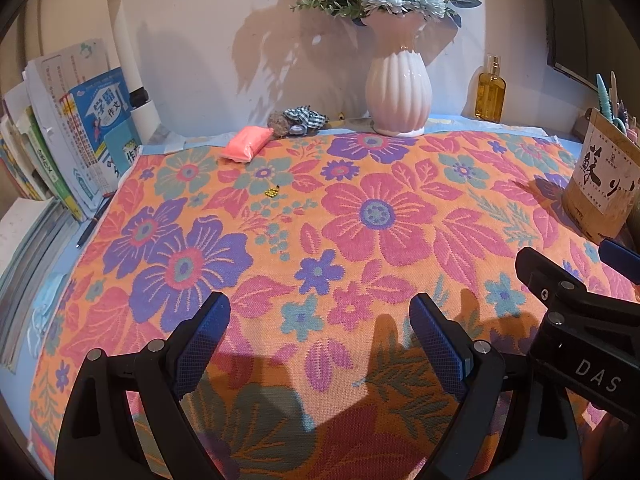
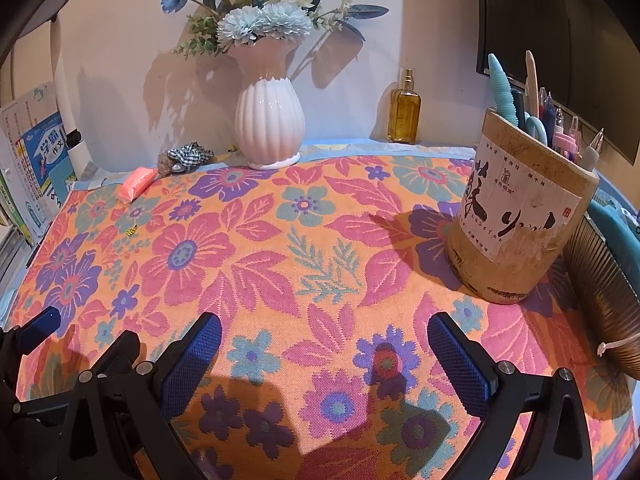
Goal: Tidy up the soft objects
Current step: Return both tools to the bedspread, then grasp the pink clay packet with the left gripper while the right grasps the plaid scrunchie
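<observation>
- The left gripper (image 1: pixel 320 344) has 2 black angular fingers with blue cross-hatched pads (image 1: pixel 438 344) and round silver screws.
- The right gripper (image 2: pixel 324 360) matches: black frame, blue textured pads (image 2: pixel 192 364), silver screws, white "DAS" lettering on its body.

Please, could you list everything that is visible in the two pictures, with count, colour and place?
cloth: one, orange with flowers, covering the table
vase: one, white, at the back, holding flowers
pouch: one, pink, back left
scrunchie: one, checked blue-white, beside the pouch
bottle: one, amber, back right
pen holder: one, tan, right, full of pens
books: several, left edge
left gripper: black, blue pads, open
right gripper: same, open
</observation>
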Demonstrator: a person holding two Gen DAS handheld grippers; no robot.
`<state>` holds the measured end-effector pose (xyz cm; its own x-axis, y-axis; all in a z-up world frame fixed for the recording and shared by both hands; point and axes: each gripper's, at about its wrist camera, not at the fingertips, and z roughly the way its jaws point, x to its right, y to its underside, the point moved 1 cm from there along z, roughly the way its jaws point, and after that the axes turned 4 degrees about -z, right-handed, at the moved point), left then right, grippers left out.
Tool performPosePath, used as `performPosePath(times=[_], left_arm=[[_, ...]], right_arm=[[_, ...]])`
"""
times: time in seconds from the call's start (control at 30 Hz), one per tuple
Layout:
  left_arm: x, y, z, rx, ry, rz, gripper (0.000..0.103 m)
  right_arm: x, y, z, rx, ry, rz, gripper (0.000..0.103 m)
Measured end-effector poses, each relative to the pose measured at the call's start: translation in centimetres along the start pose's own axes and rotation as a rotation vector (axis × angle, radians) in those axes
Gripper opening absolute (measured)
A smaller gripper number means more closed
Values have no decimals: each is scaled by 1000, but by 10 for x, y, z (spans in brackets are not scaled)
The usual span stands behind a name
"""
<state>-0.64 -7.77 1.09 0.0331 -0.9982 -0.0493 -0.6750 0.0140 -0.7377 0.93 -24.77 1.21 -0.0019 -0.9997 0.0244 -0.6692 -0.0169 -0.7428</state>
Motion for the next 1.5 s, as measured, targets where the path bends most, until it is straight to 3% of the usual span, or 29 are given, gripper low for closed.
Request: performPosePath(times=[0.27, 0.37, 0.4, 0.5, 0.6, 0.67, 0.77, 0.87, 0.97, 1.03, 1.1, 1.2, 1.27, 1.37, 1.5], left_arm=[[-3, -1, 2, -16, -9, -2, 91], [-18, -7, -1, -70, -99, 1, 91], [-31, -14, -8, -85, -96, -5, 91], [-64, -45, -28, -72, -44, -25, 91], [-88, -86, -36, -24, 2, -5, 91], [-99, -114, -21, -22, 66, 27, 91], [-109, -142, 19, -16, 176, 39, 91], [-116, -152, 75, -27, 144, 16, 90], [-110, -155, 129, -79, 198, -19, 89], [-102, -157, 150, -81, 190, -7, 89], [-94, -160, 165, -81, 141, 37, 89], [-86, -164, 175, -65, 132, 91, 86], [-86, -161, 179, -60, 153, 77, 82], [-86, -158, 182, -66, 116, 70, 76], [-87, -158, 178, -34, 80, 80, 76]], right_arm=[[-1, 0, 2, -13, -12, 1, 103], [2, -1, 7, -84, -66, 7, 103], [2, -3, 7, -125, -87, 7, 103], [-2, -21, -7, -177, -146, -5, 103], [-21, -62, -25, -151, -221, -49, 103], [-40, -89, -26, -131, -307, -72, 103], [-69, -128, -4, -97, -406, -62, 103], [-87, -156, 43, -76, -434, 21, 99], [-103, -168, 95, -96, -420, 87, 98], [-112, -174, 123, -103, -408, 105, 98], [-121, -180, 149, -108, -373, 110, 98], [-135, -186, 182, -128, -381, 116, 98], [-138, -188, 198, -145, -400, 144, 98], [-142, -185, 213, -137, -406, 177, 98], [-146, -188, 215, -127, -375, 159, 86]])
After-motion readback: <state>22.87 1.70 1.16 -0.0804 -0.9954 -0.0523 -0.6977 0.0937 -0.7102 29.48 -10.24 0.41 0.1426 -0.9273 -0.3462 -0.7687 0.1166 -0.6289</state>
